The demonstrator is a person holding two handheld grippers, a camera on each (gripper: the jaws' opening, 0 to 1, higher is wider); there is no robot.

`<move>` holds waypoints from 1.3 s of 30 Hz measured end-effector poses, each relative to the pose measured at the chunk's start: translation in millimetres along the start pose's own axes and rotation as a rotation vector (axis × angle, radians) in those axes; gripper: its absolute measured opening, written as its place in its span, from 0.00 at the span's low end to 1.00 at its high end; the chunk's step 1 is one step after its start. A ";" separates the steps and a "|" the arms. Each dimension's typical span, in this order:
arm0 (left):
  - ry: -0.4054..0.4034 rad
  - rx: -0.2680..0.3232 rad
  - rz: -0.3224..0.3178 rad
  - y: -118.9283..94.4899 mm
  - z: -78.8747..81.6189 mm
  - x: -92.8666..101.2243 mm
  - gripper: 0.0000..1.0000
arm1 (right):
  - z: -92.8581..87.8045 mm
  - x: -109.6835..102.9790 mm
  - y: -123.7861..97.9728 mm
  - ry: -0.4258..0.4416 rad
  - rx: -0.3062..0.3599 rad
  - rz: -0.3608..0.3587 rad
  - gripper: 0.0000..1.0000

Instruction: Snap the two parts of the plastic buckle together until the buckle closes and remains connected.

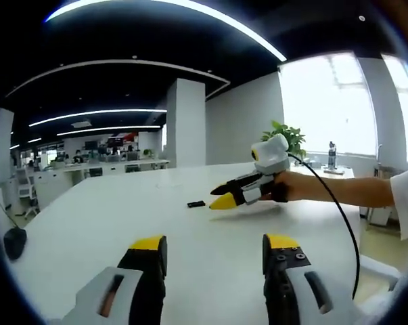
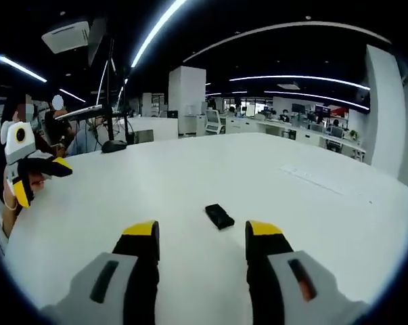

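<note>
Black plastic buckle (image 2: 219, 216) alone on white tabletop (image 2: 312, 210), both grippers (image 1: 215, 254) (image 2: 202, 240) with jaws wide open, empty.

A broad, smooth white desk (image 1: 122, 210) spreads across an open-plan office. Overhead the ceiling is dark, crossed by long curved strips of white light (image 1: 190, 10). A square white pillar (image 1: 185, 122) rises beyond the desk's far edge, and behind it stand rows of white workstations (image 1: 88, 169) with monitors and seated people. In the left gripper view, tall bright windows (image 1: 332, 101) fill the wall on the right, with a leafy green potted plant (image 1: 288, 135) and a dark bottle (image 1: 331, 154) before them. In the right gripper view, a white ceiling air unit (image 2: 67, 35) hangs at upper left.
</note>
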State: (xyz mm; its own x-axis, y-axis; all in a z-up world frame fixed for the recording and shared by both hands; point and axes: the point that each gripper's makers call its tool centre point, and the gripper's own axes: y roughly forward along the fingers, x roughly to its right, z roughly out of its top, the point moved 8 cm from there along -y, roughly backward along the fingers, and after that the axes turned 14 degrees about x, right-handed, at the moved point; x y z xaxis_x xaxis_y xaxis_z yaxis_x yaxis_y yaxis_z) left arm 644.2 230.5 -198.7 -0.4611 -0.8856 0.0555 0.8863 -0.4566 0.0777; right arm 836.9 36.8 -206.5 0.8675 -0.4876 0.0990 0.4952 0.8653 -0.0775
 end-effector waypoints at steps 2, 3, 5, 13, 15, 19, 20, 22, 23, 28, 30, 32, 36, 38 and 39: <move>0.000 0.006 0.007 -0.5 1.7 -0.5 0.58 | 3.8 -5.5 -3.1 -0.015 0.003 0.003 0.58; 0.000 0.007 0.011 -0.6 2.3 -0.8 0.59 | 5.8 -8.2 -4.9 -0.017 0.004 0.003 0.61; -0.002 0.006 0.017 -0.6 3.1 -1.5 0.60 | 11.3 -15.3 -9.5 0.005 0.016 -0.001 0.65; -0.002 -0.019 0.048 1.1 4.1 -6.2 0.69 | 30.3 -32.1 -23.0 -0.012 0.035 -0.040 0.84; 0.001 -0.015 0.050 1.8 6.1 -6.1 0.71 | 33.4 -33.5 -25.9 -0.022 0.039 -0.052 0.88; 0.002 -0.003 0.053 2.9 10.2 -5.8 0.73 | 33.9 -33.8 -31.8 -0.027 0.030 -0.072 0.94; 0.000 -0.001 0.054 2.9 10.7 -5.7 0.74 | 33.4 -33.3 -33.1 -0.029 0.024 -0.075 0.96; -0.006 -0.002 0.055 2.9 11.5 -5.2 0.75 | 32.4 -31.6 -36.0 -0.027 0.015 -0.086 0.99; -0.007 -0.003 0.055 3.0 11.7 -5.1 0.75 | 32.0 -31.0 -37.6 -0.027 0.010 -0.091 1.00; -0.014 -0.008 0.060 4.2 12.7 -3.8 0.83 | 32.0 -28.5 -49.0 -0.045 0.007 -0.121 1.00; -0.018 -0.017 0.067 5.6 12.2 -3.2 0.87 | 32.4 -26.7 -55.7 -0.058 -0.005 -0.140 1.00; -0.015 -0.026 0.072 6.5 11.7 -2.8 0.90 | 33.8 -25.4 -61.8 -0.072 -0.004 -0.155 1.00; -0.014 -0.032 0.068 7.2 12.0 -1.0 0.91 | 36.7 -22.2 -73.8 -0.085 -0.004 -0.177 1.00; -0.018 -0.032 0.066 7.5 12.7 0.0 0.93 | 37.6 -23.0 -79.9 -0.086 0.000 -0.192 1.00; -0.019 -0.030 0.067 7.5 13.4 0.3 0.93 | 38.9 -21.8 -84.4 -0.080 0.004 -0.200 1.00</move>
State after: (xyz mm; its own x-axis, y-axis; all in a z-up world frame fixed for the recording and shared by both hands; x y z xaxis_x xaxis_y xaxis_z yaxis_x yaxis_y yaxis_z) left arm 650.1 228.0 -184.8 -0.4014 -0.9125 0.0783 0.9159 -0.3991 0.0438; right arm 774.3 -21.1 -163.6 0.7450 -0.6394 0.1901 0.6571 0.7524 -0.0445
